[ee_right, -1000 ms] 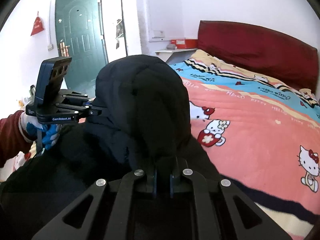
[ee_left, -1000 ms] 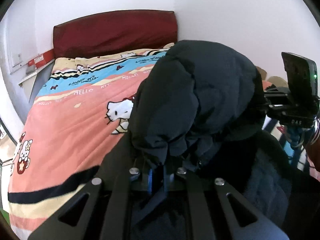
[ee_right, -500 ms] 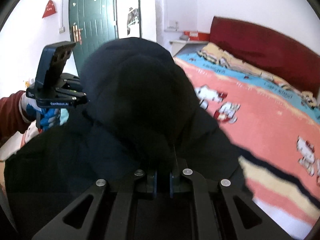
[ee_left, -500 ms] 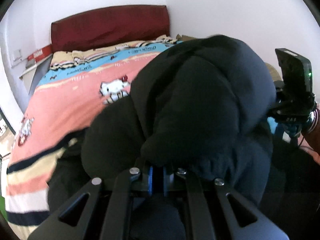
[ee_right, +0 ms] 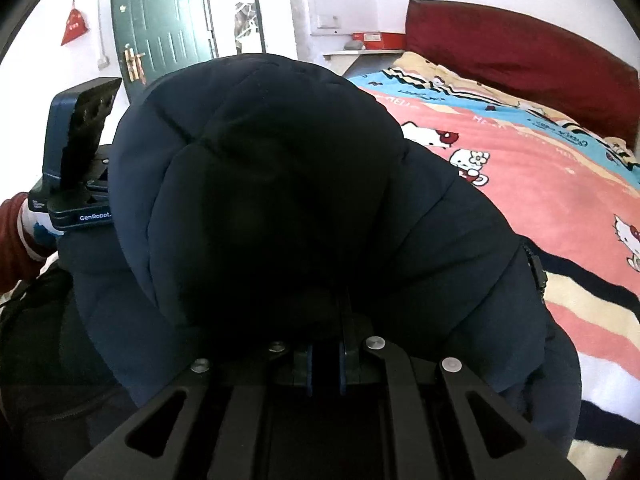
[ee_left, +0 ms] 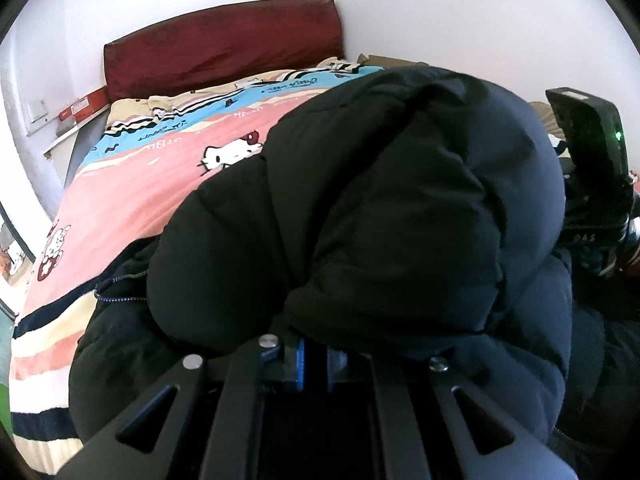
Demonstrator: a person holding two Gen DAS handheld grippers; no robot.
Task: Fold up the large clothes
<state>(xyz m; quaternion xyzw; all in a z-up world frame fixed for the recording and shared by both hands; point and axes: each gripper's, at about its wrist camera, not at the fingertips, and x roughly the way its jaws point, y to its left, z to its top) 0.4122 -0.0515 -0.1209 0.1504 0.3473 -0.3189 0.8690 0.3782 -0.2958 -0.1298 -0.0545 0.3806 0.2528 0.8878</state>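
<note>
Dark puffer jacket point(ee_left: 400, 208) bulges over both grippers' pinching fingers point(ee_left: 298, 364).

One jacket point(ee_left: 400, 200), dark, puffy; two grippers: left gripper point(ee_left: 314, 364), right gripper point(ee_right: 324, 364); one bed point(ee_left: 132, 200); one blanket point(ee_right: 560, 184), cat-print; one headboard point(ee_left: 224, 44), red; one door point(ee_right: 160, 28), green; one red box point(ee_right: 376, 37) on one shelf point(ee_right: 360, 53); one red sleeve point(ee_right: 14, 240)

Each gripper is a black frame with triangular cut-outs, silver screws point(ee_right: 376, 343) and blue finger pads point(ee_left: 298, 364). The left unit point(ee_right: 80, 168) is lettered "GenRobot" in white; its hand wears a red sleeve point(ee_right: 14, 240) and blue-and-white glove.
</note>
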